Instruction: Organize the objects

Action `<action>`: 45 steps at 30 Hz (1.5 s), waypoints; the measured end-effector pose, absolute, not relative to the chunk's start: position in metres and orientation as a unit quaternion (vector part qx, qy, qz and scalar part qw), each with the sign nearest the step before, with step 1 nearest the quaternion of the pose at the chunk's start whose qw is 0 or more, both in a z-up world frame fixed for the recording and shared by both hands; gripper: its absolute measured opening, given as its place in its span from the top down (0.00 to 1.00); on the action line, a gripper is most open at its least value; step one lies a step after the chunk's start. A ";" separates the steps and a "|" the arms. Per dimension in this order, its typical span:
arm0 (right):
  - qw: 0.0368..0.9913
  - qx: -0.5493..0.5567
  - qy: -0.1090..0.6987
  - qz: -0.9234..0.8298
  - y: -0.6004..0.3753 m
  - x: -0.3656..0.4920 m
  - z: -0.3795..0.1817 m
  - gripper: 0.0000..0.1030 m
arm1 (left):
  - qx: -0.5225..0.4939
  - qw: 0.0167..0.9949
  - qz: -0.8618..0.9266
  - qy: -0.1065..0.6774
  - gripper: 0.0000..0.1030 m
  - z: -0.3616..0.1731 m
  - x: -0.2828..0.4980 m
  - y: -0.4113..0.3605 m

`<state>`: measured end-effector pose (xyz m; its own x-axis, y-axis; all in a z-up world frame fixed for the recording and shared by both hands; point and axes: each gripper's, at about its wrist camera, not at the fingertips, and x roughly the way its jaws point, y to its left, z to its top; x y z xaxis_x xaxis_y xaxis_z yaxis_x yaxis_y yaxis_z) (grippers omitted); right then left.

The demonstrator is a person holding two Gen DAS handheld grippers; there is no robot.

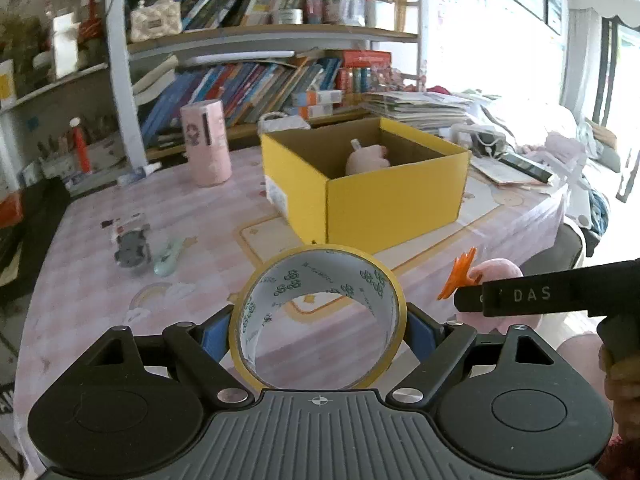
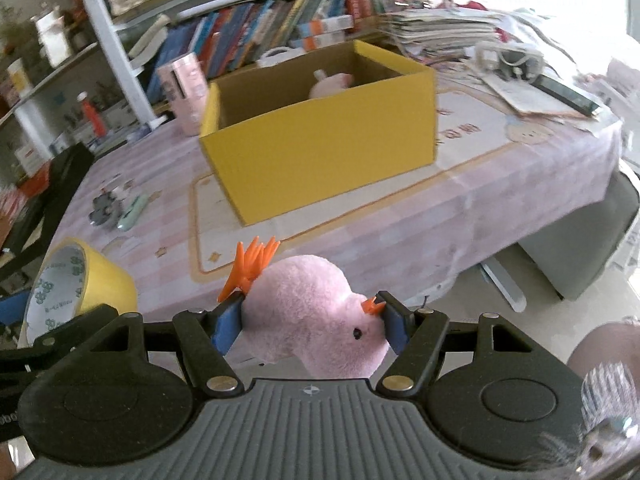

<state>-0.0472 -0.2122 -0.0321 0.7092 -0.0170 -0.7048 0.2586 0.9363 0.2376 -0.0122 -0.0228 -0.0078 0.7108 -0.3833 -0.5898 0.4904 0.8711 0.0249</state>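
Observation:
My left gripper (image 1: pixel 318 330) is shut on a yellow roll of tape (image 1: pixel 256 320), its blue pads pressing on both sides of the ring. My right gripper (image 2: pixel 312 320) is shut on a pink plush bird (image 2: pixel 312 312) with orange feet and beak. Both are held above the near edge of the table. Ahead stands an open yellow cardboard box (image 1: pixel 384 204) with a pink plush toy (image 1: pixel 366 158) inside. In the right wrist view the tape roll (image 2: pixel 96 276) shows at the left. In the left wrist view the plush bird (image 1: pixel 500 270) and the right gripper's side show at the right.
A pink checked cloth (image 1: pixel 192 216) covers the table. On it lie a pink cylinder (image 1: pixel 206 142), a grey toy car (image 1: pixel 130 246) and a mint green pen-like thing (image 1: pixel 168 258). Bookshelves (image 1: pixel 256 84) stand behind; stacked papers (image 1: pixel 424 108) and a phone (image 1: pixel 524 166) crowd the back right.

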 end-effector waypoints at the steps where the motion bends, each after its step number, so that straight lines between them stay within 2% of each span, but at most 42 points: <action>1: 0.910 0.164 0.373 -0.079 -0.215 -0.048 -0.032 0.35 | 0.091 0.920 -0.239 0.296 0.16 -0.008 -0.012 -0.025; 20: 0.908 0.155 0.380 -0.084 -0.254 -0.011 -0.032 0.35 | 0.092 0.925 -0.239 0.280 0.16 -0.002 0.025 -0.066; 35: 0.958 0.118 0.250 -0.081 -0.319 0.051 0.033 0.35 | 0.115 0.944 -0.235 0.201 0.16 0.033 0.089 -0.138; 45: 0.965 0.104 0.238 -0.036 -0.344 0.108 0.037 0.35 | 0.125 0.943 -0.218 0.218 0.16 0.024 0.121 -0.178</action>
<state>0.1081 -0.3443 0.0368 0.8838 -0.0199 -0.4675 0.1188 0.9759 0.1830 0.1205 -0.1784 0.0239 0.8101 -0.3564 -0.4656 0.4656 0.8737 0.1412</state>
